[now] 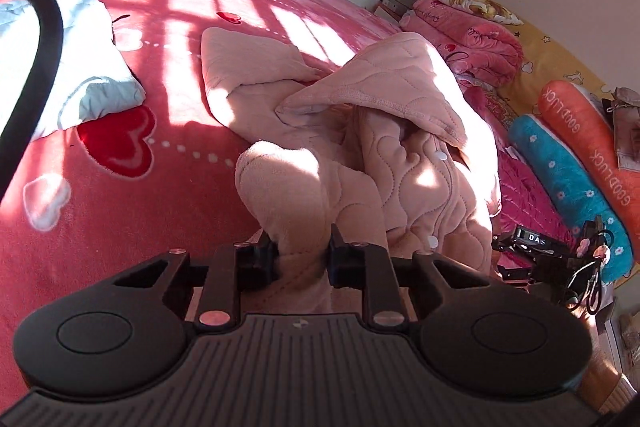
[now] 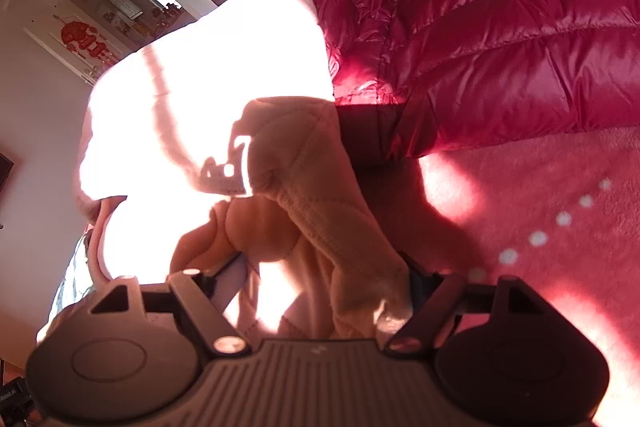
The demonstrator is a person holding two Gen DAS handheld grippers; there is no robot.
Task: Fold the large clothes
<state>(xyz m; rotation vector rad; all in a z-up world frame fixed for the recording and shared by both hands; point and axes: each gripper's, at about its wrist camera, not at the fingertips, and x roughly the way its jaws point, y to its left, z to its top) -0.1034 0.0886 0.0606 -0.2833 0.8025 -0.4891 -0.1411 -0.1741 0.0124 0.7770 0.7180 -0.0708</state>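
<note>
A pink quilted garment [image 1: 400, 155] lies crumpled in a heap on the red heart-print blanket [image 1: 120, 227], partly in bright sunlight. My left gripper [image 1: 304, 259] is shut on a fold at the heap's near edge, with fabric bunched between the narrow jaws. In the right wrist view the same garment [image 2: 320, 211] drapes into my right gripper [image 2: 320, 275]. Those jaws stand wide, cloth lies over the right finger [image 2: 420, 279], and a gap shows beside the left finger [image 2: 224, 267].
A magenta down jacket [image 2: 500, 27] lies just beyond the garment. A light blue cloth [image 1: 88, 67] sits at the left. Folded pink blankets [image 1: 468, 39] and blue [image 1: 568, 179] and orange bolsters [image 1: 592, 147] line the right side. A black cable [image 1: 44, 39] hangs at the left.
</note>
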